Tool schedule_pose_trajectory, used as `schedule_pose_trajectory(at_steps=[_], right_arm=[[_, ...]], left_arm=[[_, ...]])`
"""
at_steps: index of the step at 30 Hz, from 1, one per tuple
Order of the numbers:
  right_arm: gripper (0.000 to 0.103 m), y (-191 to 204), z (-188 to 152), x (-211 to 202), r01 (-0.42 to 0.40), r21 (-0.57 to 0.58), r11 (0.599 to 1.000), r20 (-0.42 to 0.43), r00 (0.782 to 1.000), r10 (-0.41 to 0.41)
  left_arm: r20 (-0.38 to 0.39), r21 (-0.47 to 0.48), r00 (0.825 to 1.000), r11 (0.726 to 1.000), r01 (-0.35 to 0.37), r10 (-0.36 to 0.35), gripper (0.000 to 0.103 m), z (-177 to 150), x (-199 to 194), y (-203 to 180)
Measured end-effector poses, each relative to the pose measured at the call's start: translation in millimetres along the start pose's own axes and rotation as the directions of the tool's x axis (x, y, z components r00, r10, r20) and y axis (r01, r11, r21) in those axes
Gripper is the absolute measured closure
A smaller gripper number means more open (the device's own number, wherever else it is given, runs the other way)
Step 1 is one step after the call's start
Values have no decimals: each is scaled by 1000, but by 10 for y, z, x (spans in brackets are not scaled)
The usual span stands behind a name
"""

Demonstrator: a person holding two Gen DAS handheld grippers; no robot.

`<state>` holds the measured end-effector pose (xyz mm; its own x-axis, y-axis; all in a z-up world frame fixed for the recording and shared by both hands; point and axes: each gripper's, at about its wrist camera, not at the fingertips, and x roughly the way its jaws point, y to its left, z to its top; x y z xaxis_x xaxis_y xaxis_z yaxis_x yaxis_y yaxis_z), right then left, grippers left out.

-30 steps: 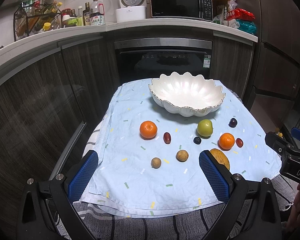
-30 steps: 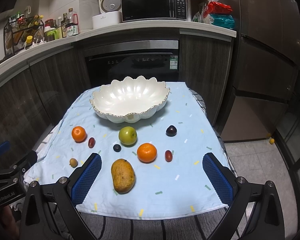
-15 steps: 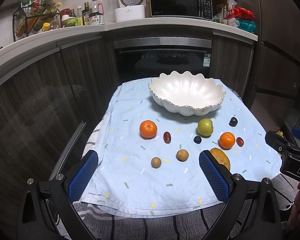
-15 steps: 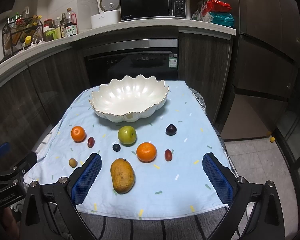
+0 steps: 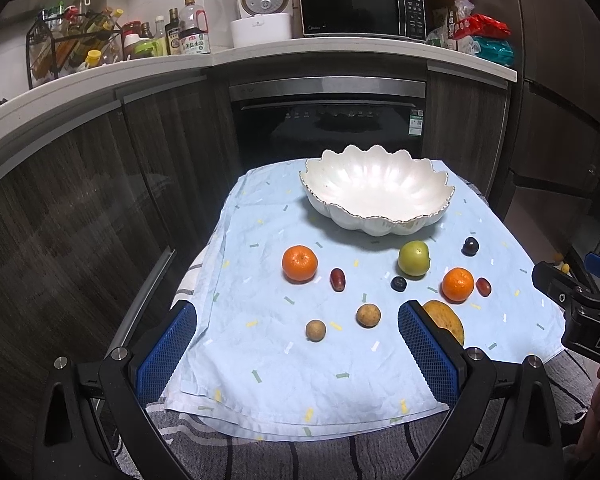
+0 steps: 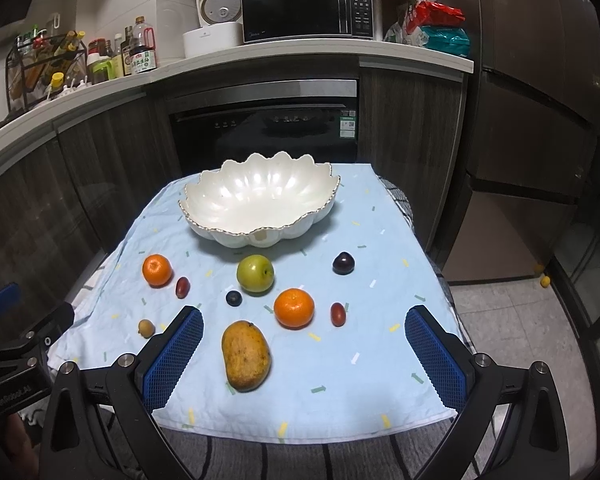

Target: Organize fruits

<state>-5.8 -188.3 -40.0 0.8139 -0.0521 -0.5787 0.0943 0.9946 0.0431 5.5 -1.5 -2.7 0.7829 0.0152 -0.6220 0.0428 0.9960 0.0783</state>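
My left gripper [image 5: 298, 350] hangs over the near edge of the table, its blue-padded fingers [image 5: 166, 350] spread wide with nothing between them. My right gripper [image 6: 304, 354] hangs likewise at the near edge, pads well apart and empty.

Nearest on the pale blue tablecloth [image 6: 340, 384] lies a mango [image 6: 245, 361], lengthwise toward me, between my right fingers in the right wrist view; in the left wrist view my right-hand pad partly hides it. Two small brown round fruits, probably longans, sit near my left gripper: one [image 5: 315, 330] closer, the other [image 5: 368, 315] just beyond and to its right.

Next row back: a mandarin [image 6: 294, 307] with a red grape [image 6: 338, 314] just beside it on the right, not clearly touching. A small dark berry-like fruit [image 6: 233, 298] lies left of that mandarin, near a green apple [image 6: 255, 273] standing upright behind it. On the left side a second mandarin [image 5: 299, 263] has another red grape [image 5: 337, 279] close by on its right. A dark plum [image 6: 343, 263] lies apart on the right side.

Farthest on the cloth stands the white scalloped bowl [image 6: 256, 226] with a gilt rim; no fruit is in it. Every fruit lies on the cloth outside it.

Behind the table is a built-in oven [image 5: 328, 128], and on the counter above a microwave [image 6: 304, 10] and a rice cooker [image 5: 262, 10].
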Motion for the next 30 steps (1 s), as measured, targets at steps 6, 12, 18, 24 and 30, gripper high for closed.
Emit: schedule_pose_trajectory(at_steps=[6, 12, 18, 24, 30], right_arm=[[1, -15, 27, 23, 3, 2, 1000, 7, 1000, -3], [1, -26, 45, 76, 4, 5, 1000, 1, 1000, -4], [1, -52, 54, 163, 7, 8, 1000, -8, 1000, -7], [3, -51, 54, 284, 3, -2, 1000, -29, 1000, -3], [4, -2, 27, 429, -13, -19, 1000, -68, 998, 12]], left_arm=[[2, 14, 1000, 1000, 0, 0, 0, 35, 30, -29], [2, 29, 1000, 1000, -2, 2, 0, 72, 78, -76], [-8, 52, 1000, 999, 12, -11, 1, 100, 172, -125], [-33, 66, 999, 998, 16, -14, 1, 107, 287, -154], [-90, 74, 996, 997, 24, -17, 9, 85, 470, -167]])
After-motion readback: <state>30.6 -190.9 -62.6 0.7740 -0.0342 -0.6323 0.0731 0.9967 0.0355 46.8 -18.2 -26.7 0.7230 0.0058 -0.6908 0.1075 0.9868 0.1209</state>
